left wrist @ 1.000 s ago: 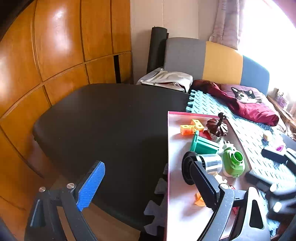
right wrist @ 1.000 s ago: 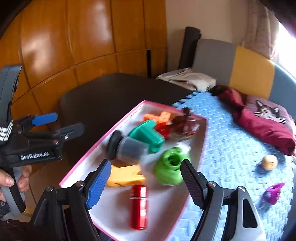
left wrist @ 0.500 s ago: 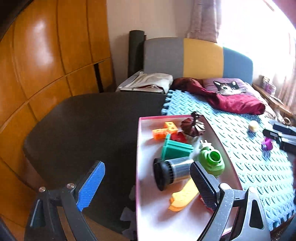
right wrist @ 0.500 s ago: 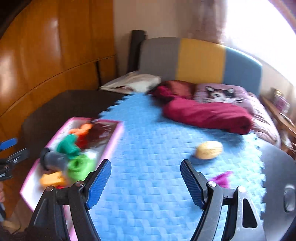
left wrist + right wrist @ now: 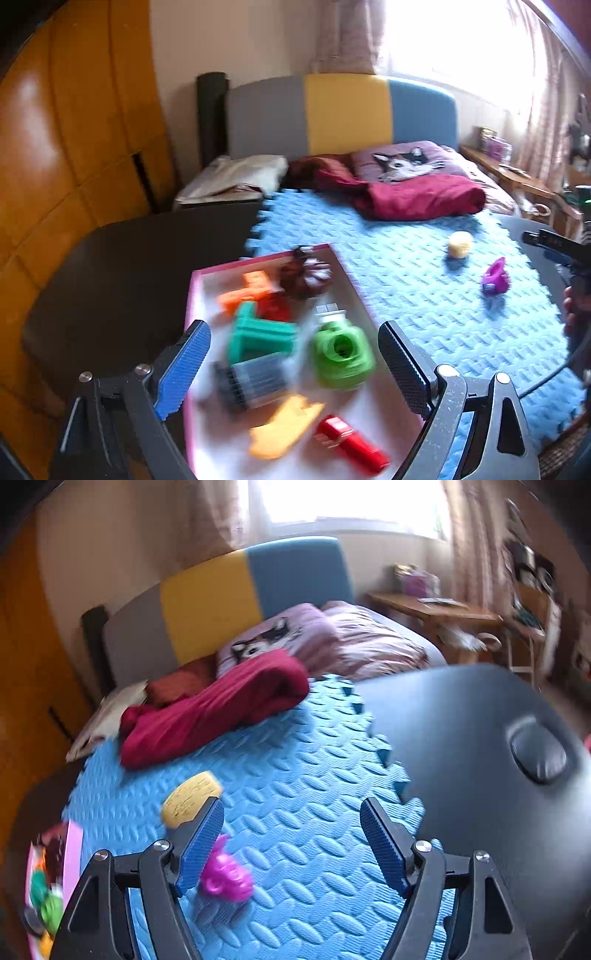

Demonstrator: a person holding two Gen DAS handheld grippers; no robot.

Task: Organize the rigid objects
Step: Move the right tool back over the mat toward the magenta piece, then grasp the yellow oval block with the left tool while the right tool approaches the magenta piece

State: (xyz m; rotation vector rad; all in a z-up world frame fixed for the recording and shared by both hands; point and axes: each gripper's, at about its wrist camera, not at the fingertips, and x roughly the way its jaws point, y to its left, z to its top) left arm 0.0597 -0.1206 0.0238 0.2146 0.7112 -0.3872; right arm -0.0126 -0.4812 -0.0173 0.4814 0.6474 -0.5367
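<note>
A pink-rimmed tray [image 5: 264, 258] lies on the table and holds several toys: a green piece [image 5: 341, 354], a teal piece [image 5: 258, 338], an orange block [image 5: 247, 290], a dark pumpkin shape [image 5: 304, 273], a yellow piece [image 5: 284, 430] and a red cylinder [image 5: 351, 445]. My left gripper [image 5: 295, 363] is open and empty above the tray. On the blue foam mat [image 5: 295, 768] lie a yellow ball-like object [image 5: 190, 801] and a small purple toy [image 5: 227, 873]. My right gripper [image 5: 291, 843] is open and empty; the purple toy sits just beside its left finger.
A dark table [image 5: 129, 266] carries the mat and tray; its bare right part shows a round button [image 5: 537, 753]. A red cloth [image 5: 214, 709] and cat pillow [image 5: 404, 166] lie on the bed behind. A wooden wardrobe [image 5: 55, 147] stands left.
My left gripper has swung right, over the tray. My right gripper has turned right and moved closer to the purple toy and the yellow object; the tray has slid to its view's left edge.
</note>
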